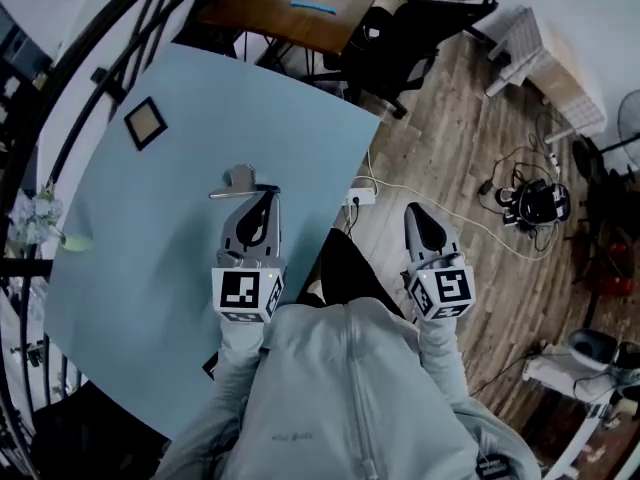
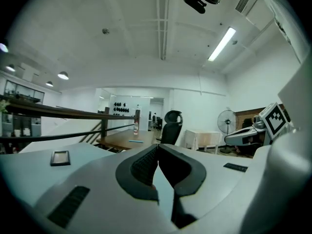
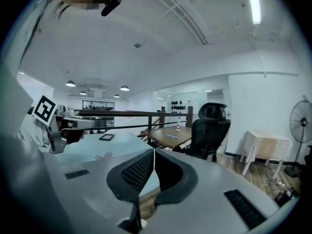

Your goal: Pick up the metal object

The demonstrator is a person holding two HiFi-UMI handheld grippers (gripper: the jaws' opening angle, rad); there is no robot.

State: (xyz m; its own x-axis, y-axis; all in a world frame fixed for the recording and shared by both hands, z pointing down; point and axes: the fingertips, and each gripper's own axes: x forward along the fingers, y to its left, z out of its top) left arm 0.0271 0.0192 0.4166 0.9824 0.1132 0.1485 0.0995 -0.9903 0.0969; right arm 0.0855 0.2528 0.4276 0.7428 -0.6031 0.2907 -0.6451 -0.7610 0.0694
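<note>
On the left of the pale blue table [image 1: 120,268], a small dark square frame [image 1: 145,122] lay flat near the far edge. Right of it, nearer the middle, the metal object [image 1: 240,181] lay on the table top, just ahead of the left gripper [image 1: 266,196]. Whether the tips touched it could not be told. That gripper's jaws met at the tips, with nothing between them. Past the table's right edge, a white power strip [image 1: 361,196] sat on the wooden floor [image 1: 450,138]. The right gripper [image 1: 413,210] hung over that floor, well apart from the metal object, its jaws pressed together and empty. Further right, a tangle of dark cables [image 1: 530,200] lay on the boards.
</note>
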